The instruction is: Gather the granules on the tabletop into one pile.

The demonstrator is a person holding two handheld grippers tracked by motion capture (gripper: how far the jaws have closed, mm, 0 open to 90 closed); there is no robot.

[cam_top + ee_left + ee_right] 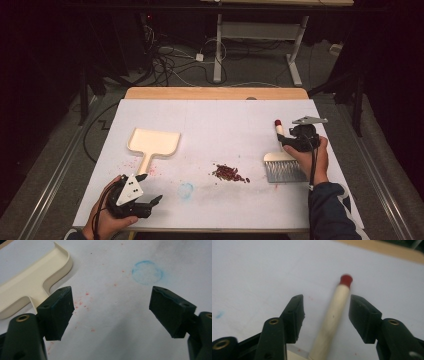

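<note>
Across the middle of the room, a white-covered surface (215,125) shows a strip of bare wood along its far edge; beyond it lie tangled cables (165,57) on the grey floor and the legs of a white desk (260,35), with darkness to either side. On the surface's left half a cream dustpan (152,143) lies flat, handle toward the near edge, with faint red specks beside it and a pale blue ring stain (186,190) nearer the middle. A small pile of dark red bits (229,173) sits right of centre, apart from everything else. At the right, a hand brush (283,159) lies with its bristles near and its red-tipped handle pointing far. The right gripper (295,140) has its fingers spread on either side of that handle, not touching it. The left gripper (149,188) hovers at the near left corner, fingers released and holding nothing, just near of the dustpan's handle. Wide bare cover lies open across the far half and between the two grippers
</note>
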